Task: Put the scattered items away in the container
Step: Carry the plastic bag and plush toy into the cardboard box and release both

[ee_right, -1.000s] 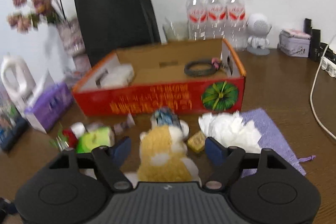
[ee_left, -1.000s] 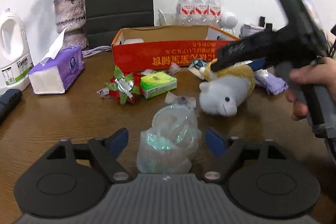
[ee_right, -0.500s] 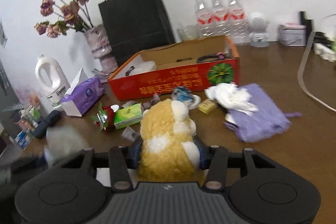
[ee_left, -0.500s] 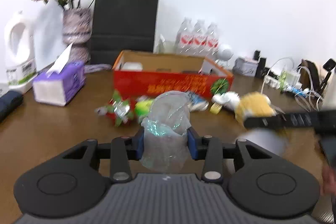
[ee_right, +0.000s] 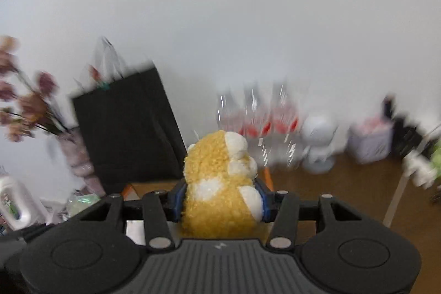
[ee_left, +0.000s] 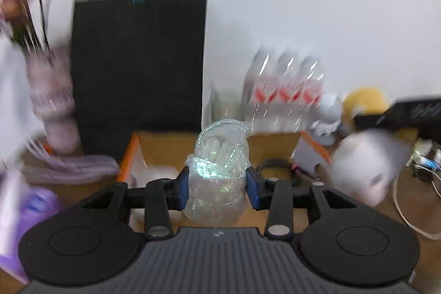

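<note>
My left gripper is shut on a crumpled clear plastic bag, held in the air just before the open orange cardboard box. A black coiled band lies inside the box. My right gripper is shut on a yellow and white plush toy, lifted above the box's right end. In the left wrist view the plush toy and the right gripper's dark body show blurred at the right. Both views are smeared by motion.
A black paper bag stands behind the box, with a vase of dried flowers to its left. Water bottles and a small white robot figure are at the back. A purple tissue pack lies left, white cables right.
Both grippers closed on their items, the bag and the plush toy, lifted them off the table and carried them forward toward the box. The box now fills the near view.
</note>
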A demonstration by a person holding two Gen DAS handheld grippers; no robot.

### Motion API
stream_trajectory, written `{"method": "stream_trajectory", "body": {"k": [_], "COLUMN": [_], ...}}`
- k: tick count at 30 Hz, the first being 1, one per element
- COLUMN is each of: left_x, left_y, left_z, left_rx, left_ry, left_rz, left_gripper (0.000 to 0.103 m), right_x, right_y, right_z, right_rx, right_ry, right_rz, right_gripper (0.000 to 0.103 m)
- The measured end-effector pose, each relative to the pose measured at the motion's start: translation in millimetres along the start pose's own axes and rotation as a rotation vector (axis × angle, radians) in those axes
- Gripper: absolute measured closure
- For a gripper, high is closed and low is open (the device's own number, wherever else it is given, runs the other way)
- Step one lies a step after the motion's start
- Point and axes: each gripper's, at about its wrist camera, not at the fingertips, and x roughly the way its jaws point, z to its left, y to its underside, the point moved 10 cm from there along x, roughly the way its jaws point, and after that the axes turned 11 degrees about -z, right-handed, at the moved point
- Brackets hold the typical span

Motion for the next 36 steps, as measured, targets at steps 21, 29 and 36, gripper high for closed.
{"method": "stream_trajectory", "body": {"k": [21,29,36], "left_x": [29,-48,-115], "left_y": [37,-45,-48], "left_z": [-15,13,19], "left_rx": [-0.056,-0.103,0.053], "left_ry": [0.060,-0.042,-0.139], "left_rz": [0.326,0.173,-0.198], "left_gripper": [0.028,0.012,0.000], "right_x": [71,20,-31], "right_y": [66,0,13], "right_z": [-6,6,27], "right_rx": [-0.143,-0.077,-0.062], "right_ry": [0.171,0.104,-0.015], "right_rz": [0.308,0.229,0.108], "right_gripper": [0.024,0.011,0.007]}}
